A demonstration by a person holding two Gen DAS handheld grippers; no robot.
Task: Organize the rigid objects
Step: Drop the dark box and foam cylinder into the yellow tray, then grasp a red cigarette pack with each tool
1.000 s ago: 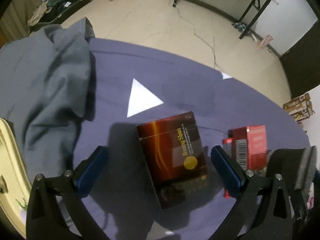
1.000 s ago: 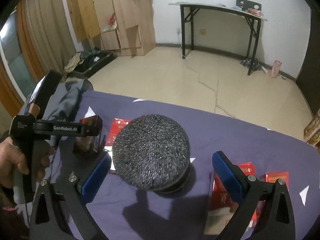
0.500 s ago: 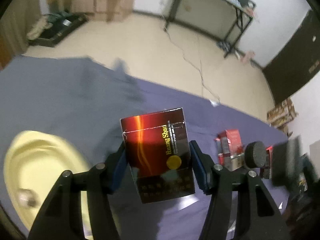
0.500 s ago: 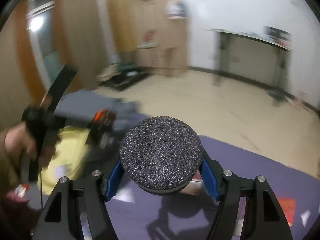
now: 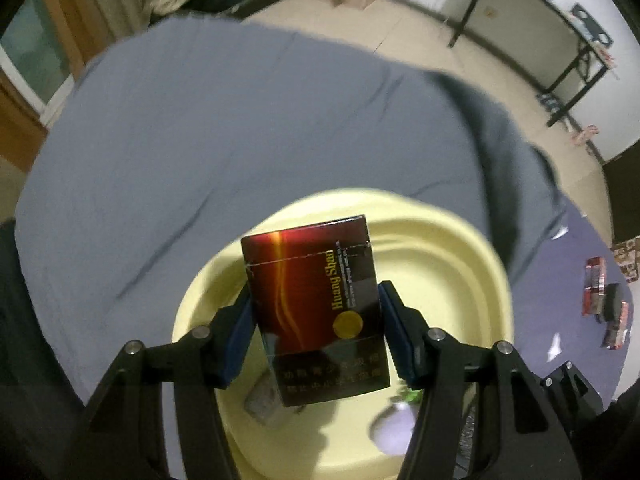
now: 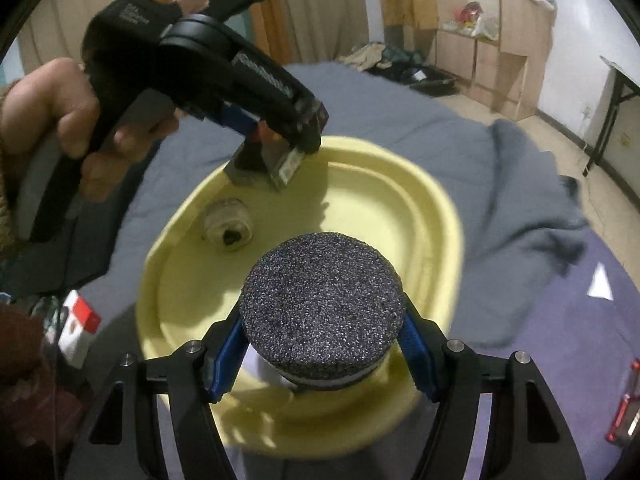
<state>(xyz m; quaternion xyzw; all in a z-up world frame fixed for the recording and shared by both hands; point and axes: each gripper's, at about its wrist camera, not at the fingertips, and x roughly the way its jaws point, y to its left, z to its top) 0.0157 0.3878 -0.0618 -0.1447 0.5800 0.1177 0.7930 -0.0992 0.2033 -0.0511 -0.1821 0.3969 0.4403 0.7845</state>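
Observation:
A dark red cigarette box (image 5: 312, 312) with gold lettering is upright between the blue pads of my left gripper (image 5: 315, 292), which is shut on it above the yellow basin (image 5: 440, 248). In the right wrist view a hand (image 6: 52, 104) holds that left gripper (image 6: 296, 148) with the box (image 6: 286, 166) over the basin's far rim (image 6: 400, 184). My right gripper (image 6: 322, 324) is shut on a round, dark grey speckled puck (image 6: 320, 300), held over the near part of the basin.
A pale round lump (image 6: 228, 226) lies in the basin. A grey cloth (image 6: 500, 200) is bunched to the right of the basin on the purple table cover (image 6: 580, 340). Red boxes (image 5: 596, 284) lie far right. A red-and-white box (image 6: 80, 320) sits left.
Both grippers have shut on their things, the left on the red box and the right on the puck. They have carried them from the purple cover to above the yellow basin.

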